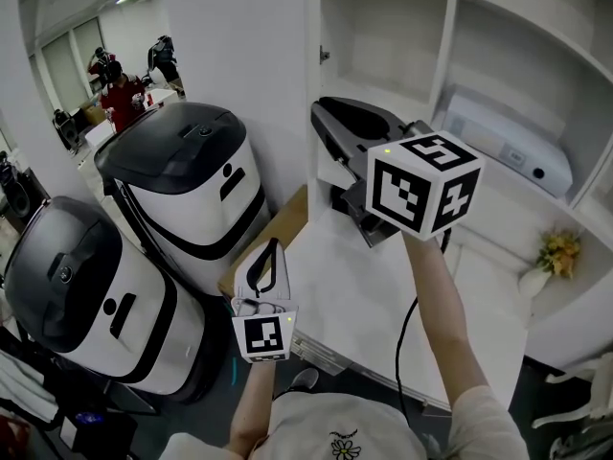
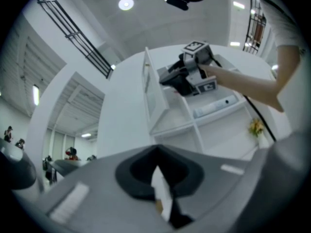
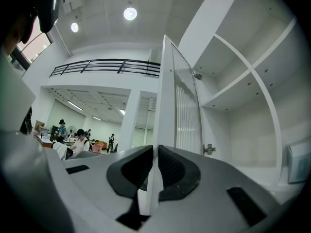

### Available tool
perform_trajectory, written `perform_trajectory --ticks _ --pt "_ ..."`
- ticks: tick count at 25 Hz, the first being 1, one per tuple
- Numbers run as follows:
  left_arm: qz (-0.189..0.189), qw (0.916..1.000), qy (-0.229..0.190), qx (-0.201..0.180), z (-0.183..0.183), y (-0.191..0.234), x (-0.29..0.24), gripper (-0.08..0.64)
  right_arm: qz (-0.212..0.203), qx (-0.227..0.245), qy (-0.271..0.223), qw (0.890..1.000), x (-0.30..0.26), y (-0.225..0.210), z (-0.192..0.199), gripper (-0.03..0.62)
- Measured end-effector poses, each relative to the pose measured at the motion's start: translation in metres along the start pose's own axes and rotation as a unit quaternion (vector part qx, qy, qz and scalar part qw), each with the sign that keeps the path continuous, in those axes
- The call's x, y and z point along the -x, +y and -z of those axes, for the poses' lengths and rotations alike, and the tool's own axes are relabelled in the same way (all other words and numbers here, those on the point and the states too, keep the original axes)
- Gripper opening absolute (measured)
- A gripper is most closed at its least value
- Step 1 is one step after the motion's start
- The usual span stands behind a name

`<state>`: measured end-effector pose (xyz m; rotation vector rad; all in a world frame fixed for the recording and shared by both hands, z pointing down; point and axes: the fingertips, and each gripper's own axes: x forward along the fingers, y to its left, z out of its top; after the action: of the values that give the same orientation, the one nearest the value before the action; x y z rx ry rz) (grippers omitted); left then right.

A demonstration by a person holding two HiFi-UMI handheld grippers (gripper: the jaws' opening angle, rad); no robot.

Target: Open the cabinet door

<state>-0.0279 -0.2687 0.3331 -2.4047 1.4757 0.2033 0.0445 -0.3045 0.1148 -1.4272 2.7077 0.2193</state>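
The white cabinet door (image 1: pixel 312 27) stands swung out from the cabinet, edge-on in the head view. Its ribbed panel (image 3: pixel 187 101) and hinges show in the right gripper view. My right gripper (image 1: pixel 320 115) is raised in front of the open shelves. It is shut on the door's free edge (image 3: pixel 156 130), which runs down between the two dark pads. From the left gripper view it shows up high on the door (image 2: pixel 154 93). My left gripper (image 1: pixel 271 247) hangs lower and nearer, apart from the door. Its tips (image 2: pixel 155 152) meet and I see nothing held.
Two white-and-black rounded machines (image 1: pixel 187 180) (image 1: pixel 86 295) stand on the left, close to the swung door. A white table (image 1: pixel 364 305) lies below the cabinet. On the shelves sit a white device (image 1: pixel 508 142) and a vase of yellow flowers (image 1: pixel 556 257). People are far back left.
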Motion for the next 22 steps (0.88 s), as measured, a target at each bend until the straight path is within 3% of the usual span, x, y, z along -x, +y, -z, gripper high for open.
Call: perform_trajectory --ticks 3,6,22 --pt "-0.004 1.0000 -0.004 0.003 -0.001 0.003 0.001 0.008 0.001 0.012 0.002 1.000 -0.007 0.005 0.001 0.041" --pt "-0.004 1.0000 0.000 -0.001 0.001 0.006 0.002 0.008 -0.001 0.015 0.005 1.000 -0.014 0.008 0.002 0.089" --pt "-0.053 0.9983 0.021 -0.011 0.015 0.052 0.013 0.008 -0.051 0.002 0.004 0.999 -0.064 0.043 0.006 0.053"
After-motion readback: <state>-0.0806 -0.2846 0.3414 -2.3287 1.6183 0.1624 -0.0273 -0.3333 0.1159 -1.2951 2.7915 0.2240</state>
